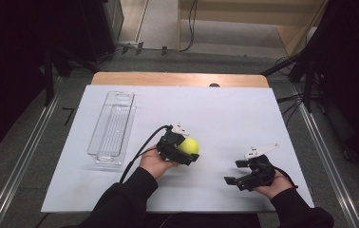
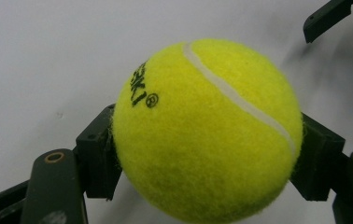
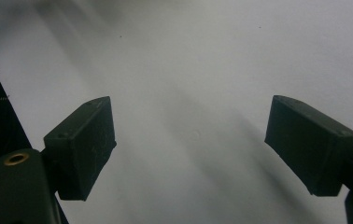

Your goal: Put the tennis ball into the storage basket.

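A fuzzy yellow-green tennis ball (image 1: 189,145) is gripped between the two black jaws of the left gripper (image 1: 183,151), near the middle of the white sheet-covered table (image 1: 225,109) in the high view. In the left gripper view the ball (image 2: 207,130) is seen pressed against both jaw pads, one at each side, with a curved white seam across its upper right and black printed lettering at its upper left; the lettering is partly turned away and cannot be read in full. The underside of the ball is cut off by the bottom edge of that view, so it cannot be told whether the ball rests on the table or is held just above it. A dark jaw tip of the other gripper is seen at the top right corner, cut off by the edge.

The right gripper (image 1: 238,172) is held near the front right part of the table, well apart from the ball, with its jaws spread wide and nothing between them. In the right gripper view (image 3: 191,140) only bare white surface and soft shadows are seen between the two pads; a dark strip at the left edge cannot be made out.

A long clear plastic tray (image 1: 112,127) lies at the left part of the table, apart from both grippers. The surroundings at both sides are lost in darkness.
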Available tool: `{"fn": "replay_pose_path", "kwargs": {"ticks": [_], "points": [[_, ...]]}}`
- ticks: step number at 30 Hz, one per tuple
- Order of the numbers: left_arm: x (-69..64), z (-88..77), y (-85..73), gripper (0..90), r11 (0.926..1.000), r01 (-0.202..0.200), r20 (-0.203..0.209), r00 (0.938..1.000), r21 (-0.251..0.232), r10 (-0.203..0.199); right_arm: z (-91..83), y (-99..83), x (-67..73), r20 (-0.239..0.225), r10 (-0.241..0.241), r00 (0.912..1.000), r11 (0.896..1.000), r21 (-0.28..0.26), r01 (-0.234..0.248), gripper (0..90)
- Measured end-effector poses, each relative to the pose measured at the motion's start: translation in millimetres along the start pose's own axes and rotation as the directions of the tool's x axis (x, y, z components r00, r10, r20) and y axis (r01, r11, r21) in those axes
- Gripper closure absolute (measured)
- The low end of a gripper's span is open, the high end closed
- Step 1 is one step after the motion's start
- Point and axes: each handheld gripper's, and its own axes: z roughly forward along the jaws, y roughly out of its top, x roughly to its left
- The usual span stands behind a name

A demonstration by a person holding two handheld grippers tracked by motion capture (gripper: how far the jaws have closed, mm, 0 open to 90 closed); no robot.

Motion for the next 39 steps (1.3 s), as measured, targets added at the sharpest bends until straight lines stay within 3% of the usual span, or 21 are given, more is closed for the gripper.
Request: {"fn": "replay_pose_path", "kwargs": {"ticks": [12,22,29,33,39], "points": [[-2.6,-16.9,6.1,25.6,0.9998,-0.021,0.004,0.9998,0.000,0.021,-0.4,0.1,-0.2,0.001,-0.002,1.0000,1.000,-0.003,0.002,13.9],[-2.5,-35.1,11.3,25.6,0.9998,0.006,0.039,0.9992,-0.019,-0.006,0.1,0.1,-0.3,0.002,-0.002,1.0000,1.000,-0.003,0.002,13.9],[-2.1,-39.5,12.1,25.6,0.9999,0.003,0.039,0.9992,-0.010,-0.003,0.0,0.2,0.0,0.002,0.000,1.0000,1.000,-0.003,0.001,13.9],[-1.3,-42.6,12.9,25.6,0.9993,0.026,0.058,0.9980,-0.028,-0.024,0.1,0.1,-0.2,0.002,-0.004,1.0000,1.000,-0.003,0.004,14.0],[0.6,-47.1,13.5,25.6,0.9994,0.017,0.038,0.9992,-0.030,-0.016,0.0,0.2,-0.1,0.001,-0.002,1.0000,1.000,-0.004,0.002,13.9]]}}
